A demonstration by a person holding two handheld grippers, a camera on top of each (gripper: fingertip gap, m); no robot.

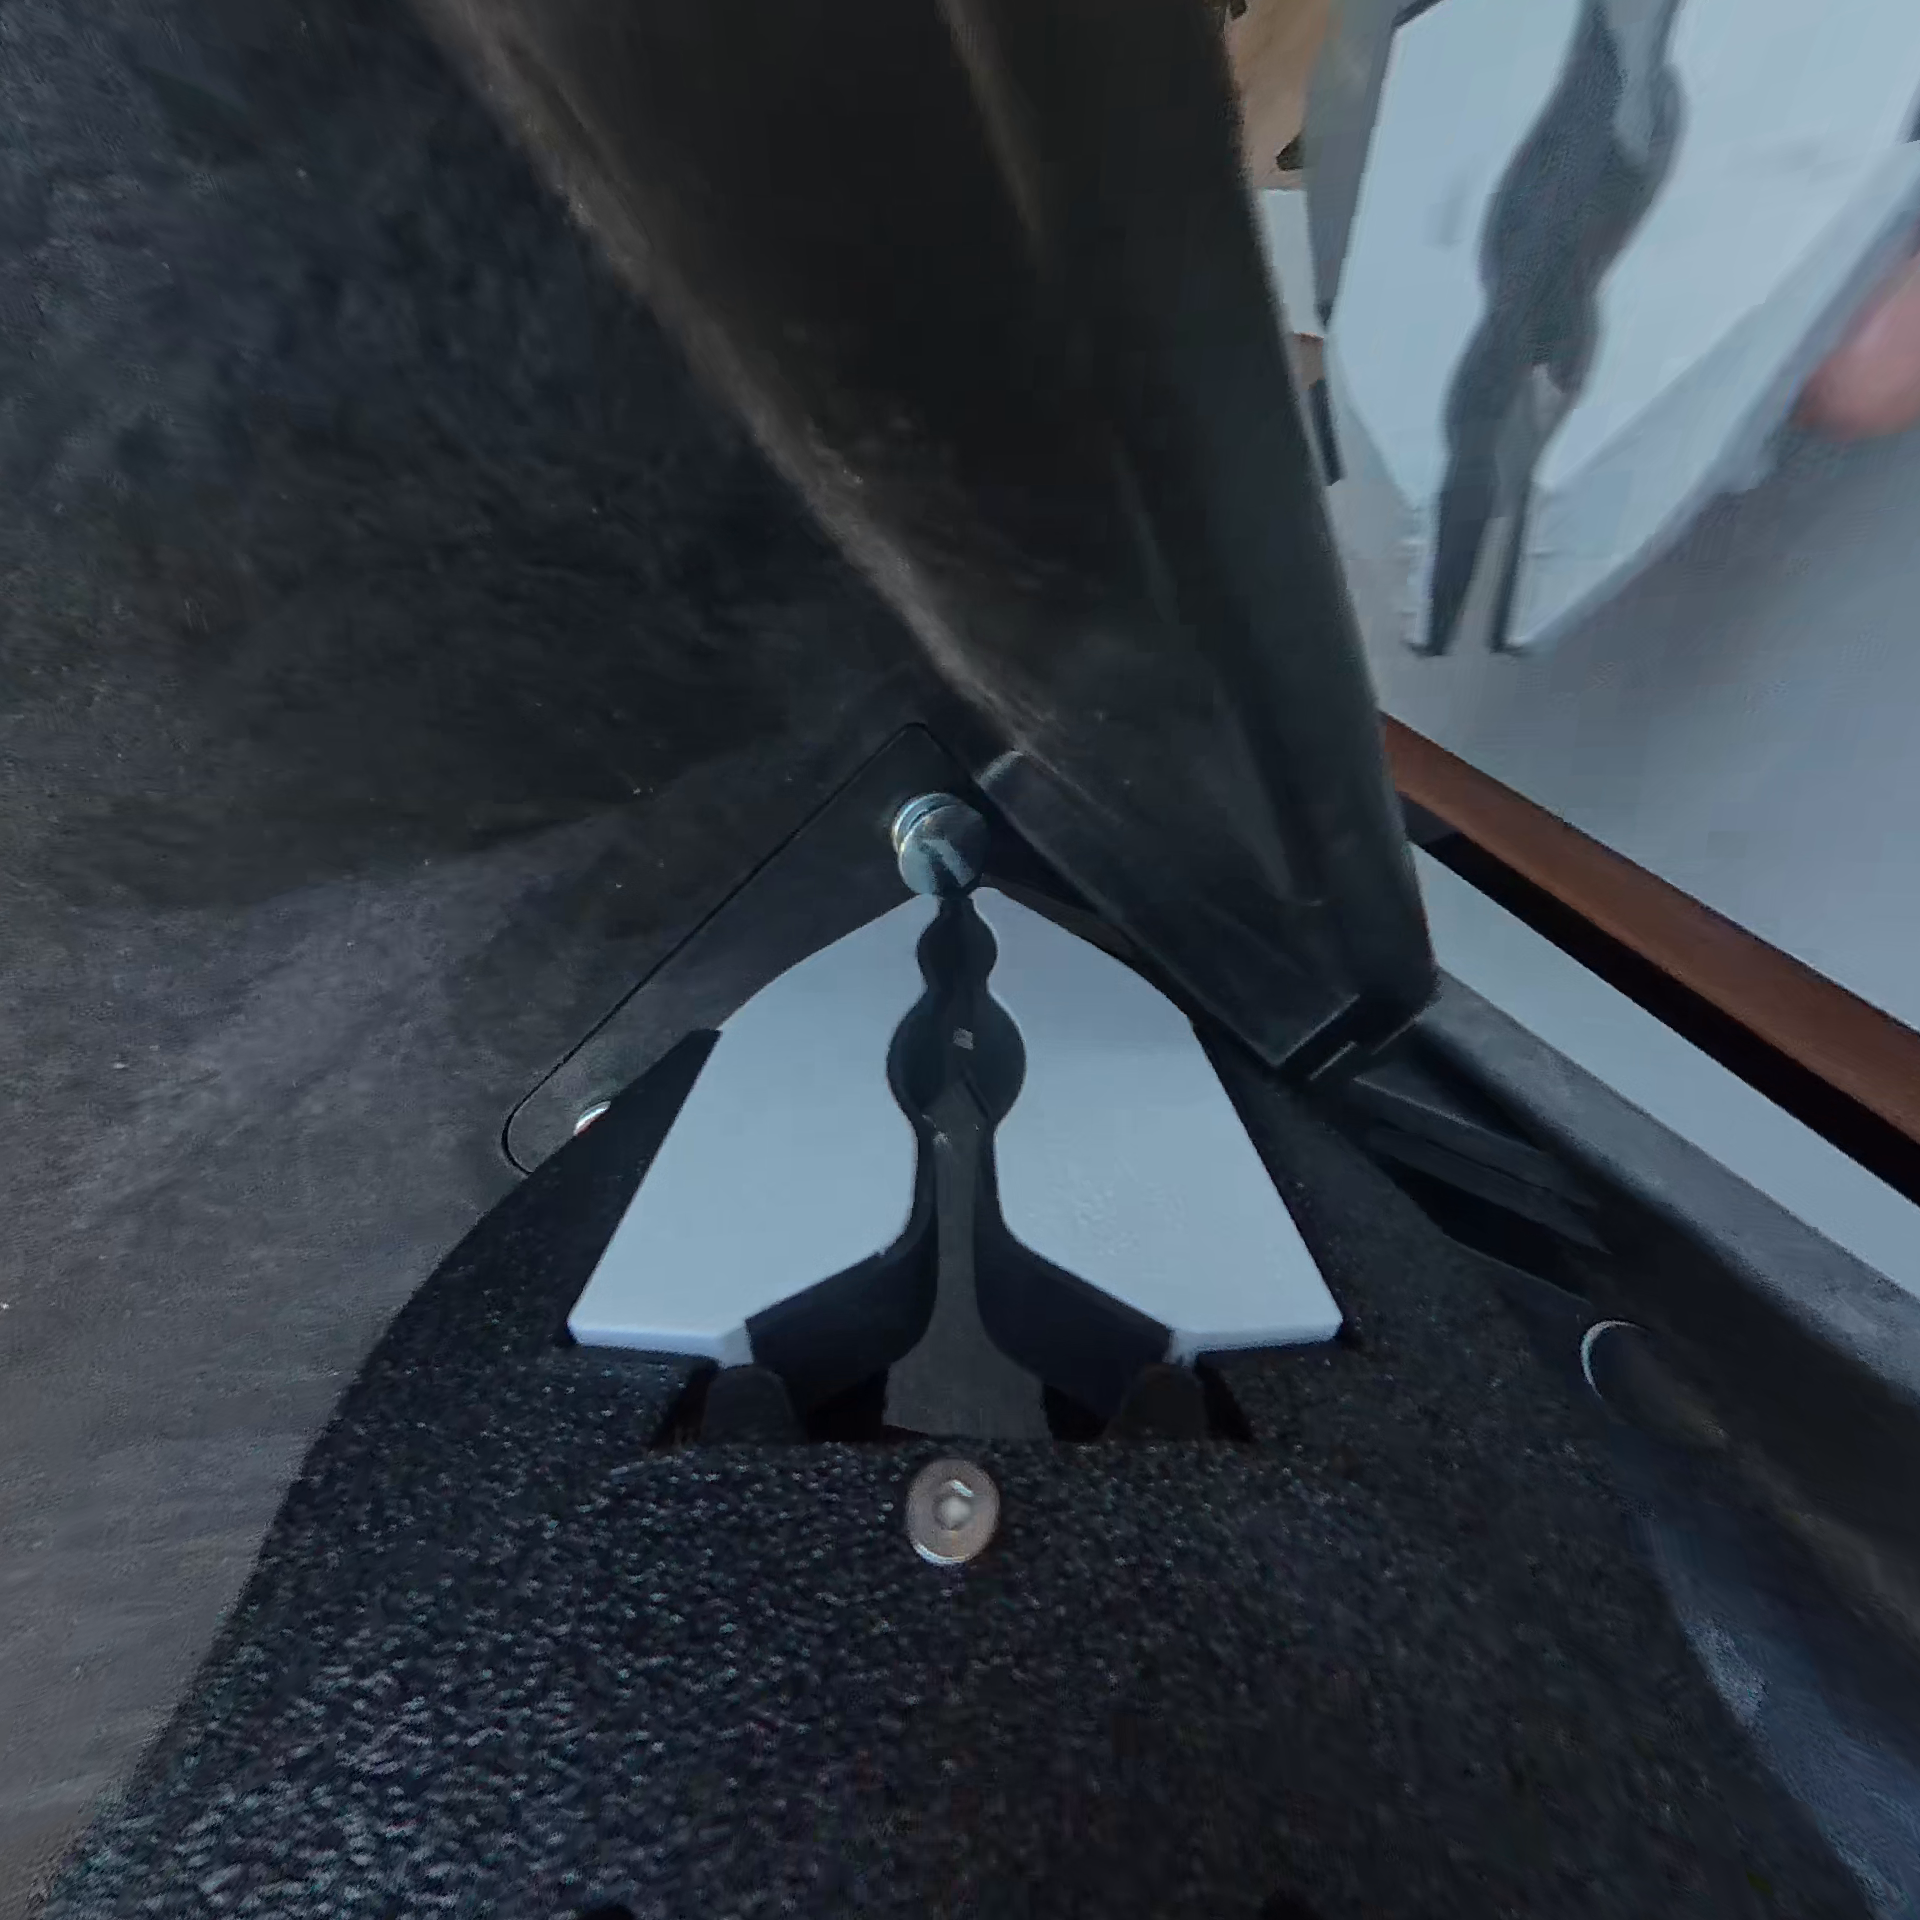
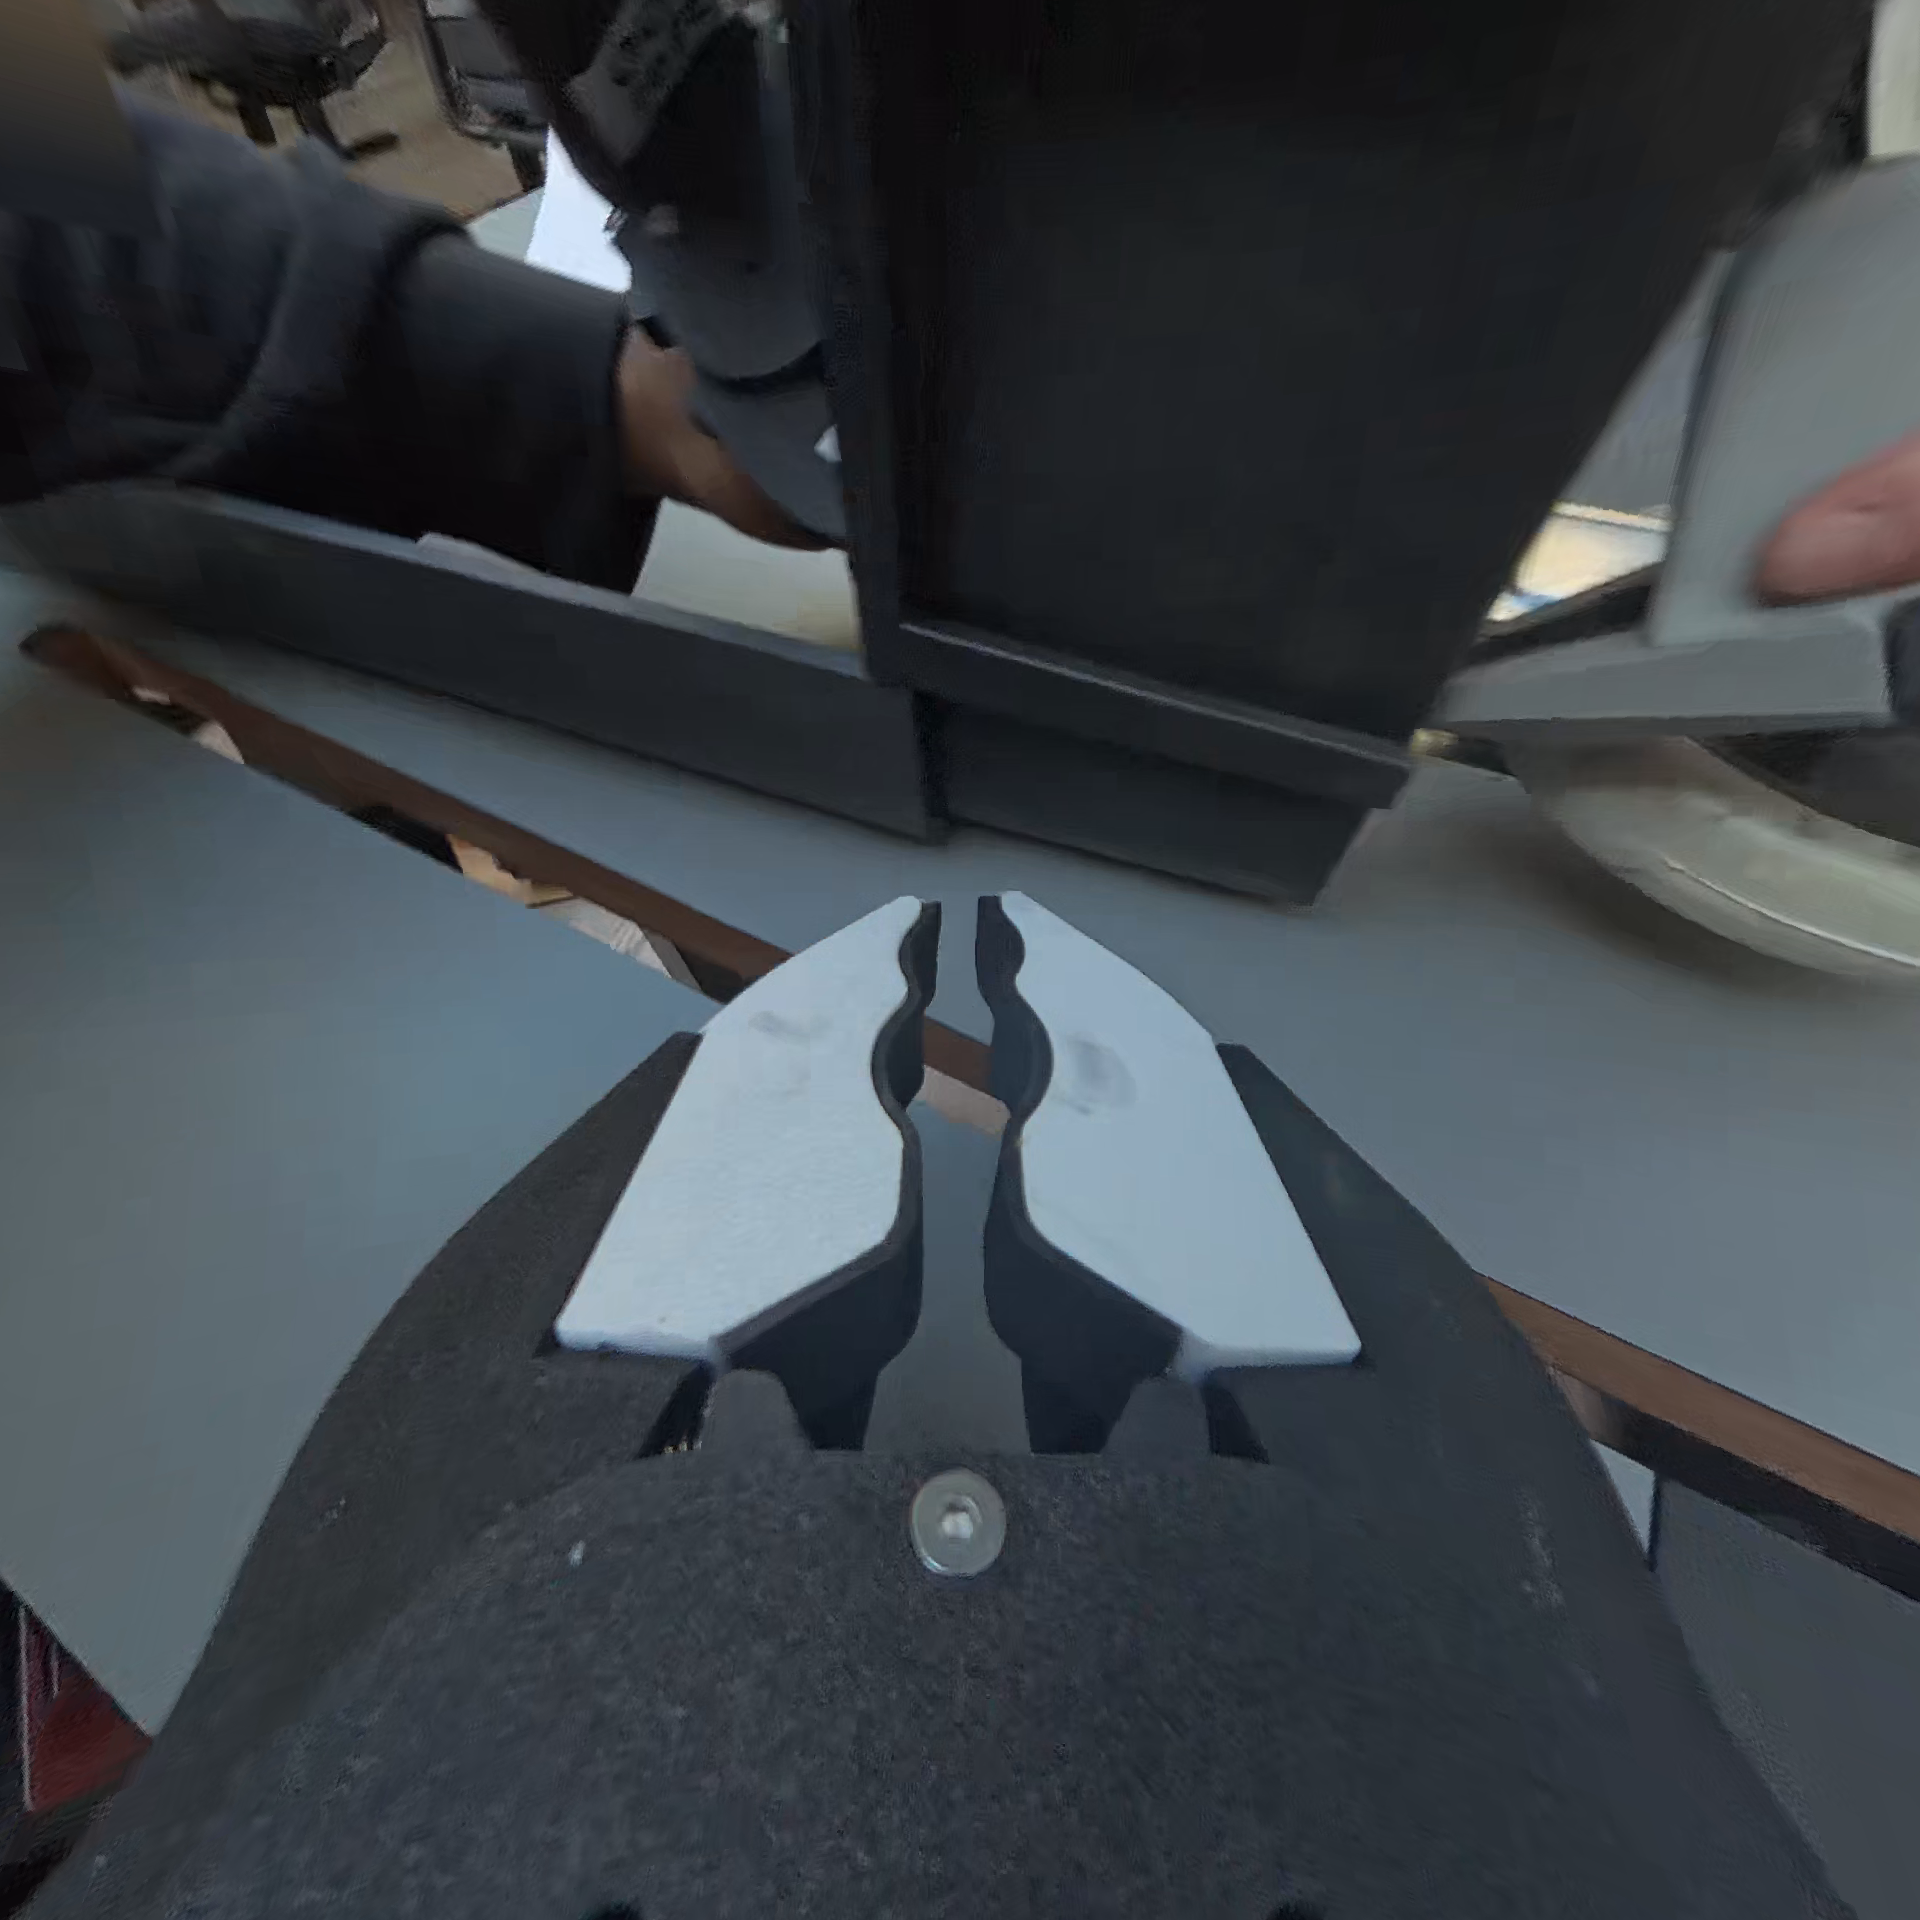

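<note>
In the left wrist view my left gripper (image 1: 943,902) is shut. Its tips lie right at a silver bolt (image 1: 928,834) on a flat black plate (image 1: 727,966) inside an open black case with a dark felt lining (image 1: 343,499). I cannot tell whether the tips pinch the bolt. The raised black lid (image 1: 1091,436) stands just beyond. My right gripper (image 2: 958,914) is open by a narrow gap with nothing between its fingers. It hovers over the grey table (image 2: 1299,1039), just short of the case's outer wall (image 2: 1122,810). It also shows blurred in the left wrist view (image 1: 1475,582).
A person's dark sleeve (image 2: 312,332) and hand (image 2: 675,457) reach to the case from the left. A grey part (image 2: 1787,436) with a fingertip (image 2: 1849,540) on it and a pale round dish (image 2: 1714,862) lie right of the case. The table has a brown edge (image 2: 520,842). My hands' fingertips stand some 9 cm from each other.
</note>
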